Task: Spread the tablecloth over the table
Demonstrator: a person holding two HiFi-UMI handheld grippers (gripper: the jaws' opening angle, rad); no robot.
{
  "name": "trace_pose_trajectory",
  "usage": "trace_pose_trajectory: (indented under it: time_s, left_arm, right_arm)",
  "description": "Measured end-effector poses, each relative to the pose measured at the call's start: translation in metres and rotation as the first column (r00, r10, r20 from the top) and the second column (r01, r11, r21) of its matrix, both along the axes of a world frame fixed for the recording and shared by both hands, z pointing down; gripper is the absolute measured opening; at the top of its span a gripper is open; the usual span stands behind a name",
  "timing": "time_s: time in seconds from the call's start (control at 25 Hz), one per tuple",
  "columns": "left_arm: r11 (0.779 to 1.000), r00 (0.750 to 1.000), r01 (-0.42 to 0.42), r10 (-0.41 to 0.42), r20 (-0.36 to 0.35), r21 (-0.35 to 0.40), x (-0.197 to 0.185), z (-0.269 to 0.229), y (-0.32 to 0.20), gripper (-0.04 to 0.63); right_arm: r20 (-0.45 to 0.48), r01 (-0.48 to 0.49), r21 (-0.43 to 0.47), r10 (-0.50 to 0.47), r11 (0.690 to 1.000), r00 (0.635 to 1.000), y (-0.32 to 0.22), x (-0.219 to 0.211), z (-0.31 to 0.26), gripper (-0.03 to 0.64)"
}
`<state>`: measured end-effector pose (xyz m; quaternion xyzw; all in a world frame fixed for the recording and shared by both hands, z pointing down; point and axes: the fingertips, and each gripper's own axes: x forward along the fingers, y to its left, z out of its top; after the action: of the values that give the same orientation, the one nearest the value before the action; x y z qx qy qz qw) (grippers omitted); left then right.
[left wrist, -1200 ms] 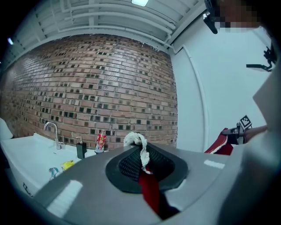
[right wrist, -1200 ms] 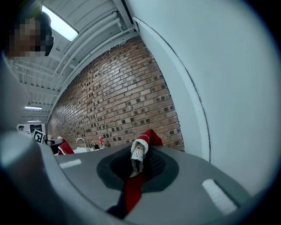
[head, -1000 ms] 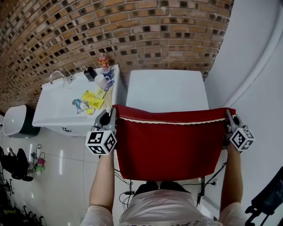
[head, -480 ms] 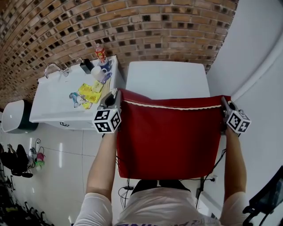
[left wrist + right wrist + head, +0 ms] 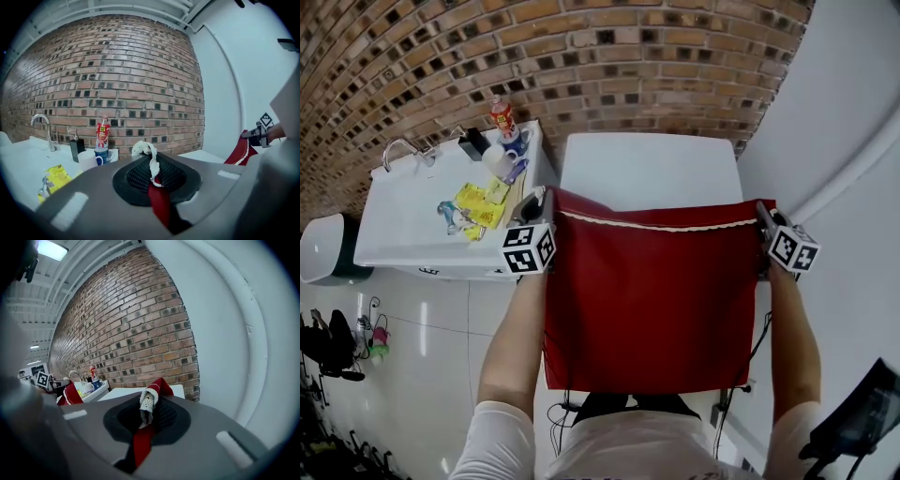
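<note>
Left gripper (image 5: 536, 208) clamped tight on red tablecloth (image 5: 652, 300) corner; right gripper (image 5: 762, 214) likewise on opposite corner. Cloth stretched between them, white table (image 5: 652, 173) ahead.

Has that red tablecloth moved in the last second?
Yes. The tablecloth has gone forward, toward the brick wall: its lace-trimmed edge now reaches farther over the table, leaving less tabletop bare.

Head view: cloth (image 5: 652, 300) hangs before the surface (image 5: 652, 173); I cannot see that surface's near half or front edge. Left edge cuts off the bin (image 5: 319, 248). Print on yellow packets (image 5: 478, 199) too small to read.
</note>
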<state>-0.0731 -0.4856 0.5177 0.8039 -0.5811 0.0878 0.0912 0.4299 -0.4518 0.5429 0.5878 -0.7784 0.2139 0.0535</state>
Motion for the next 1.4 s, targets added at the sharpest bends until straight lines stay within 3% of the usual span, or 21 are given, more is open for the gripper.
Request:
trace_pose_trajectory:
  time_s: [0.12, 0.36, 0.48, 0.56, 0.76, 0.84, 0.88, 0.92, 1.04, 1.24, 1.4]
  left_arm:
    - [1.000, 1.000, 0.015, -0.015, 0.005, 0.000, -0.001, 0.001, -0.018, 0.021]
    - [0.997, 1.000, -0.004, 0.005, 0.009, -0.073, 0.006, 0.039, -0.036, 0.025]
    - [0.996, 0.997, -0.016, 0.009, -0.075, -0.092, 0.008, 0.053, -0.043, 0.037]
    - [0.993, 0.992, -0.026, 0.011, -0.126, -0.115, 0.006, 0.060, -0.046, 0.077]
    - [0.981, 0.986, -0.043, 0.012, -0.164, -0.188, 0.001, 0.083, -0.046, 0.219]
    - [0.975, 0.977, -0.051, 0.004, -0.211, -0.218, -0.002, 0.091, -0.045, 0.337]
    - [0.973, 0.976, -0.049, -0.002, -0.217, -0.226, -0.003, 0.093, -0.044, 0.356]
    - [0.973, 0.977, -0.043, -0.006, -0.213, -0.227, -0.005, 0.094, -0.044, 0.356]
    - [0.977, 0.979, -0.024, -0.020, -0.203, -0.213, -0.011, 0.091, -0.042, 0.356]
    - [0.978, 0.981, -0.007, -0.033, -0.189, -0.207, -0.016, 0.091, -0.036, 0.356]
    - [0.983, 0.984, 0.002, -0.034, -0.173, -0.182, -0.016, 0.085, -0.028, 0.354]
  right_arm:
    - [0.009, -0.011, -0.016, 0.011, 1.000, 1.000, -0.014, 0.000, 0.006, 0.015]
    - [0.006, -0.012, -0.060, 0.012, 0.998, 1.000, -0.024, -0.004, 0.038, 0.015]
    - [-0.006, -0.002, -0.090, 0.001, 0.996, 1.000, -0.032, -0.006, 0.046, 0.017]
    - [-0.019, 0.002, -0.111, -0.004, 0.994, 1.000, -0.040, -0.004, 0.051, 0.021]
    - [0.008, 0.011, -0.162, -0.010, 0.987, 1.000, -0.055, -0.002, 0.065, 0.076]
    - [0.065, 0.019, -0.168, -0.008, 0.986, 0.998, -0.059, -0.004, 0.069, 0.170]
    - [0.087, 0.018, -0.170, -0.004, 0.985, 0.996, -0.060, -0.005, 0.070, 0.239]
    - [0.100, 0.019, -0.170, -0.002, 0.985, 0.995, -0.061, -0.005, 0.070, 0.285]
    - [0.078, 0.038, -0.162, -0.025, 0.986, 0.997, -0.064, -0.011, 0.068, 0.327]
    - [0.083, 0.017, -0.111, -0.007, 0.994, 0.997, -0.059, -0.009, 0.057, 0.306]
    - [-0.002, 0.039, -0.091, -0.039, 0.995, 0.999, -0.046, -0.009, 0.053, 0.270]
